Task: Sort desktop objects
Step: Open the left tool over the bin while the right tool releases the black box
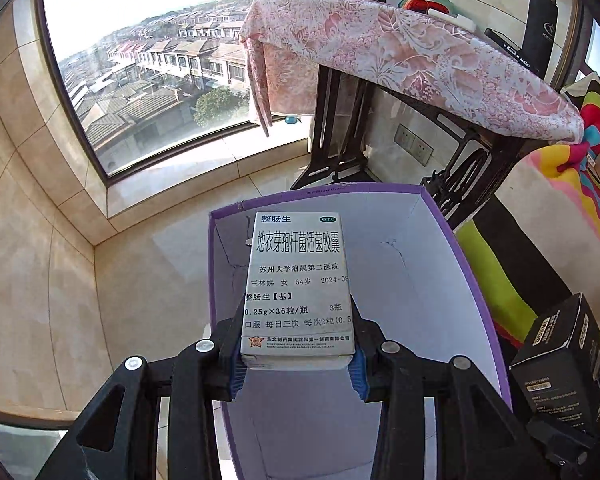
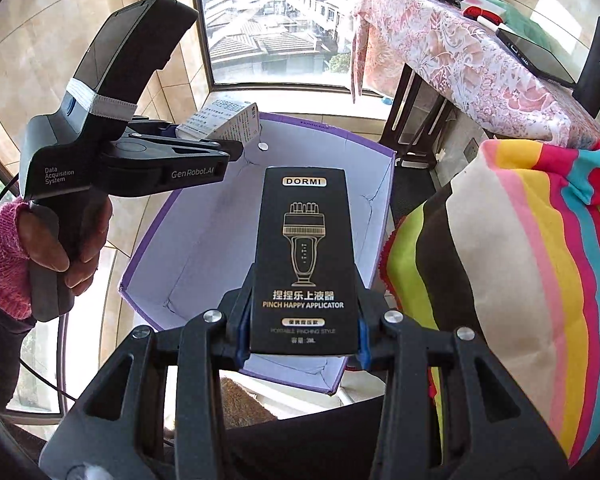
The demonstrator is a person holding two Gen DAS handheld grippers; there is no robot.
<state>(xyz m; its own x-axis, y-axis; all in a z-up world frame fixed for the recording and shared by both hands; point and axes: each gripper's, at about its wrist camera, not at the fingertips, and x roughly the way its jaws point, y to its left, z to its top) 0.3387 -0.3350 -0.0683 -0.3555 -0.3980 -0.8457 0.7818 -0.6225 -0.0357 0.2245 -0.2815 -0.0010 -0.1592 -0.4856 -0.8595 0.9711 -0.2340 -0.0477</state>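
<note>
Over the purple box [image 2: 204, 240], left hand-held gripper [image 1: 298, 354] clamps medicine carton [image 1: 298, 280], right hand-held gripper [image 2: 302, 340] clamps black carton [image 2: 304, 256].

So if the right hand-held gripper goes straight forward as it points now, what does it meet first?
Probably the white inside of the purple box. The right hand-held gripper, shut on the black DORMI box, points down into its open top; depth is unclear.
</note>
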